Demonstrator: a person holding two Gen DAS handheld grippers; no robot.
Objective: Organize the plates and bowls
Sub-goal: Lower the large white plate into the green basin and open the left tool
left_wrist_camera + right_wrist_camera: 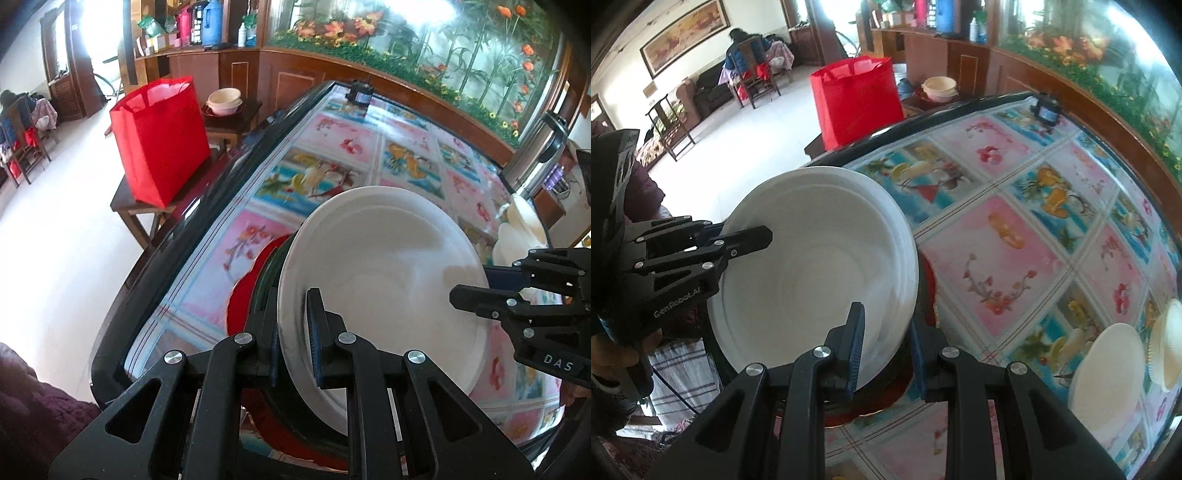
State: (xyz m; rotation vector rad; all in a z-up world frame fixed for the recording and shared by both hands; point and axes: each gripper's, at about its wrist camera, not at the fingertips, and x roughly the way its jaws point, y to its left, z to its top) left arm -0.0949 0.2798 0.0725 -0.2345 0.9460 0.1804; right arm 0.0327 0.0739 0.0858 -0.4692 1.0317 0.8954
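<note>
A large white plate [384, 280] is held tilted above the table between both grippers; it also shows in the right wrist view [820, 266]. My left gripper [293, 332] is shut on its near rim. My right gripper [886, 350] straddles the opposite rim, fingers close to the edge on each side. Under the plate lie a dark green plate [269, 273] and a red plate [245, 291]. In the left wrist view the right gripper [480, 291] reaches the plate from the right. White bowls [1108, 369] sit at the right of the table.
The table [1015, 258] has a floral plastic cover and a black rim. A red bag [159, 136] stands on a stool beside it. A steel flask [535, 151] and a small black device [360, 94] stand at the far edge. Cream bowls [223, 101] rest on a side table.
</note>
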